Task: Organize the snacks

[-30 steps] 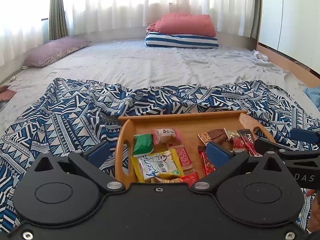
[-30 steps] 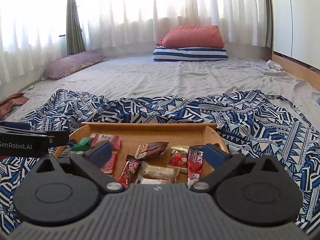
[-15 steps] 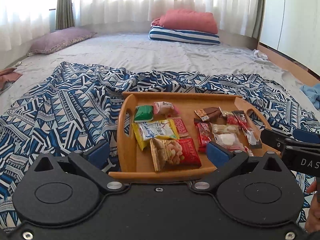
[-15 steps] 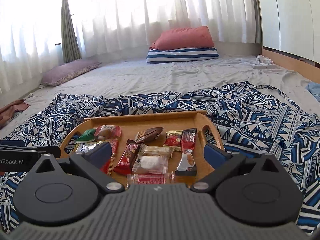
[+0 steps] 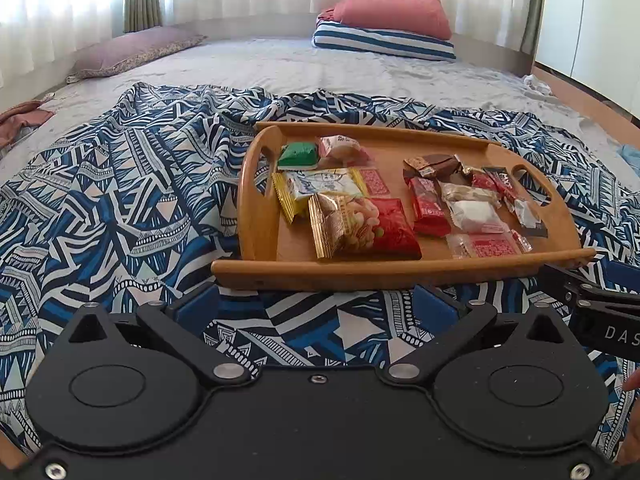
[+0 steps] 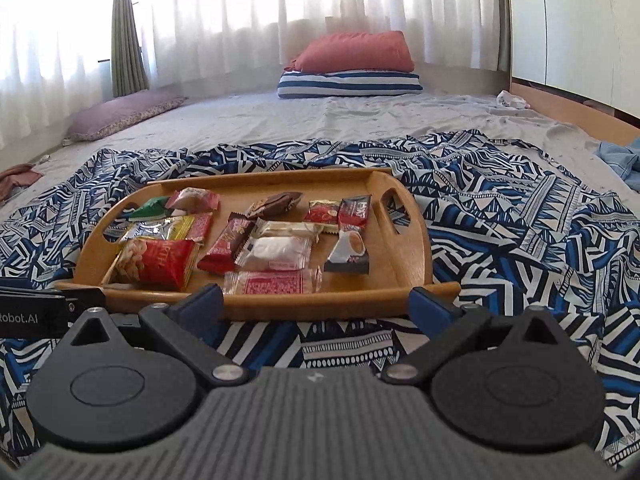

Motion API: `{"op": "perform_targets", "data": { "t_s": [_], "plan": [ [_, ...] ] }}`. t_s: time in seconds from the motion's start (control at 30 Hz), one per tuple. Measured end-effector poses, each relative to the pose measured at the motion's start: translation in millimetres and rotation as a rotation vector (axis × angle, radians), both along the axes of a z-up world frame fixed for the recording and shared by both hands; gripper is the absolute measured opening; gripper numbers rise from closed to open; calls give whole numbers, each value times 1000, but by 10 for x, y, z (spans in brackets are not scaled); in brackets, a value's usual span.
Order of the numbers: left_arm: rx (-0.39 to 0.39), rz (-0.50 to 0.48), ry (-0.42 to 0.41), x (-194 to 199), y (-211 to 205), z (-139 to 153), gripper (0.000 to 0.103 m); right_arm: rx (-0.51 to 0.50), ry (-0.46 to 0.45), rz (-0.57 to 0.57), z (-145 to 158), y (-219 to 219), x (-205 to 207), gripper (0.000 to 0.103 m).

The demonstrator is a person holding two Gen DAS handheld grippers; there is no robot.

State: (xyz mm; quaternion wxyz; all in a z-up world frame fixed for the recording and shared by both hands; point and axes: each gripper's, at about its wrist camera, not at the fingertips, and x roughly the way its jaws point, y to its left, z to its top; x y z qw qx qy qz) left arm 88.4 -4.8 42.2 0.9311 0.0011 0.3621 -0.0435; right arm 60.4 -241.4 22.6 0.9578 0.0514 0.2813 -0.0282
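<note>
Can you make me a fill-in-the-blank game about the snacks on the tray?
1. The snacks lie in a ____ tray with handle holes.
2. The tray sits on a blue and white patterned ____.
3. The green snack packet lies beside a ____ packet.
4. The fingers of the left gripper and the right gripper hold ____.

Answers: wooden; blanket; pink; nothing

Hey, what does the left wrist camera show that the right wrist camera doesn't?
Only the left wrist view shows the right gripper's black body at its right edge. Only the right wrist view shows the left gripper's body at its left edge, and more of the light blue cloth. Both show the wooden tray of snacks on the patterned blanket, open jaws, and the red pillow.
</note>
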Motion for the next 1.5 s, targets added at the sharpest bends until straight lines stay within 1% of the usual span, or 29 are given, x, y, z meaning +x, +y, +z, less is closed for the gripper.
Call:
{"op": "perform_targets", "data": {
  "t_s": [0.1,0.27,0.5,0.73,0.9,1.07,1.37,1.5],
  "plan": [
    [-6,10,15,9,17,-88,103,-10,23,-7,-121,15,-4,103],
    [13,16,31,30,19,-218,103,-7,56,1,-281,44,-6,103],
    [-1,25,55,88,26,-338,103,-7,96,-3,-401,59,64,103],
    [29,12,46,90,-10,-404,103,-23,95,-1,-459,76,68,103],
    [28,6,49,90,-7,-420,103,-31,98,-2,-488,84,96,103],
    [31,2,54,103,-8,-431,103,-46,80,-2,-512,102,73,103],
    [42,-3,36,89,-22,-450,103,-55,78,1,-519,114,65,103],
    [34,-5,40,95,-8,-451,103,-57,76,1,-518,114,68,103]
  ]
}}
